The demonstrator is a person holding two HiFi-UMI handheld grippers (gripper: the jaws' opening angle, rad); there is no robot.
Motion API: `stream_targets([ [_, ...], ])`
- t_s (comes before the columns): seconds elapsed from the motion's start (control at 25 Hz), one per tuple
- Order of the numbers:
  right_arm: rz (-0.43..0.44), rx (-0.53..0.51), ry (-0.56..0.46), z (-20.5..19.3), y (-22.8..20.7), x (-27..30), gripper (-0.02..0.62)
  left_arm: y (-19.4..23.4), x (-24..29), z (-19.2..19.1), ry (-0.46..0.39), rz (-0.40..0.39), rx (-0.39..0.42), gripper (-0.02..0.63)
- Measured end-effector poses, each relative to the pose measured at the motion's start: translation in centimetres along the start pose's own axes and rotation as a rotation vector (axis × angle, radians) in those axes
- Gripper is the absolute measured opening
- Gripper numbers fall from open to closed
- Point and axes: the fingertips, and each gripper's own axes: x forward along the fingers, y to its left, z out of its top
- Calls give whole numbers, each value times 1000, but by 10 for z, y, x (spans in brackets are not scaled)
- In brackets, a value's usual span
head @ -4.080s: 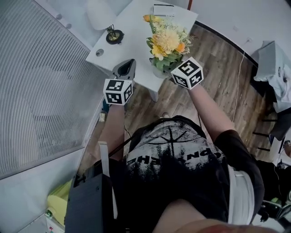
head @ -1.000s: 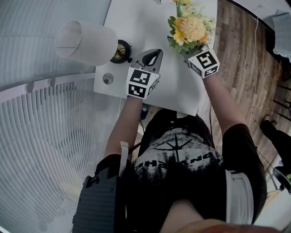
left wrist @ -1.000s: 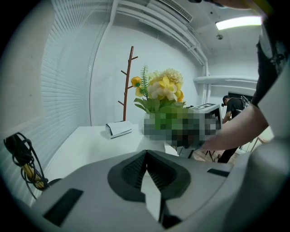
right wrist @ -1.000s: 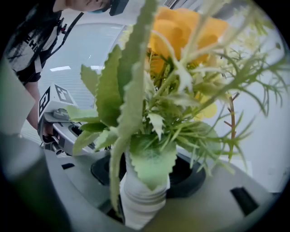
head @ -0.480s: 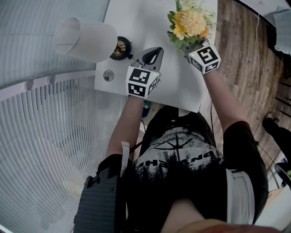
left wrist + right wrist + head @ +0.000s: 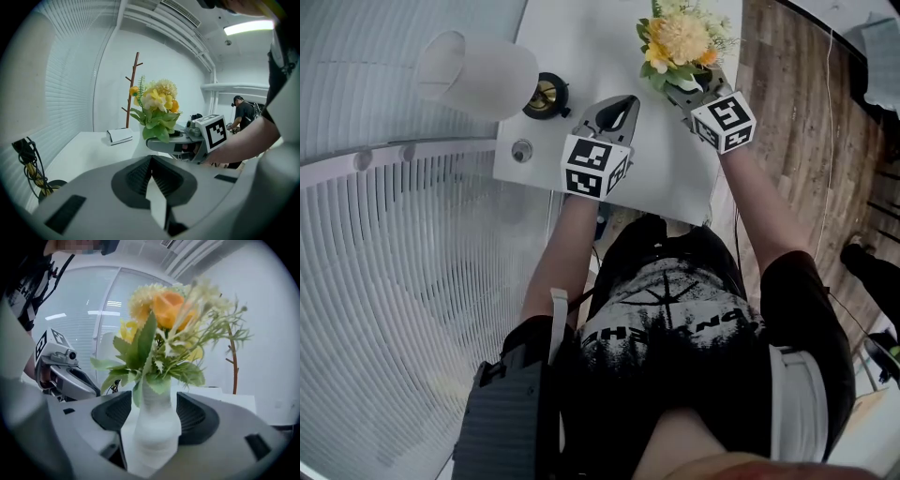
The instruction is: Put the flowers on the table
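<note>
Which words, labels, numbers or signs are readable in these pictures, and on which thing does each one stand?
No text can be quoted with certainty.
T-shirt: white print, upside down and creased; unreadable.
Left cube and right cube: black square markers only, no letters.
White booklet: too small to read.

Cool, even, bright indoor light fills all 3 views; a ceiling light strip (image 6: 248, 28) glares at the top of the left gripper view; in the head view the white table (image 6: 581, 37) is nearly washed out and shadows are faint; both gripper views bend strongly and fall to black at the corners; in the right gripper view the flowers (image 6: 164, 310) and white vase (image 6: 157, 423) look soft, out of focus.
</note>
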Motion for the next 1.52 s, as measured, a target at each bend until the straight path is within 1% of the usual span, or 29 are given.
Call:
stream_targets([
  [0.12, -1, 21, 1, -1, 0, -18, 288, -12, 4, 11, -16, -2, 14, 12],
  [0.24, -2, 24, 30, -7, 1, -36, 288, -26, 5, 21, -29, -1, 28, 11],
  [0.44, 24, 0, 63, -5, 8, -69, 280, -50, 9, 28, -36, 11, 47, 12],
  [0.48, 30, -8, 64, -3, 9, -76, 255, -53, 9, 29, -41, 18, 45, 12],
  [0.68, 52, -64, 82, 9, 15, -108, 39, -74, 12, 41, -86, 52, 24, 11],
  [0.76, 66, -69, 86, 14, 18, -120, 18, -85, 12, 48, -105, 60, 31, 12],
  [1.04, 120, -88, 95, 36, 24, -157, 15, -111, 13, 62, -155, 95, 48, 12],
  [1.4, 102, -134, 66, 61, 21, -200, 15, -135, 8, 66, -181, 120, 69, 12],
  [1.52, 109, -155, 60, 64, 20, -214, 16, -145, 9, 65, -180, 121, 74, 12],
])
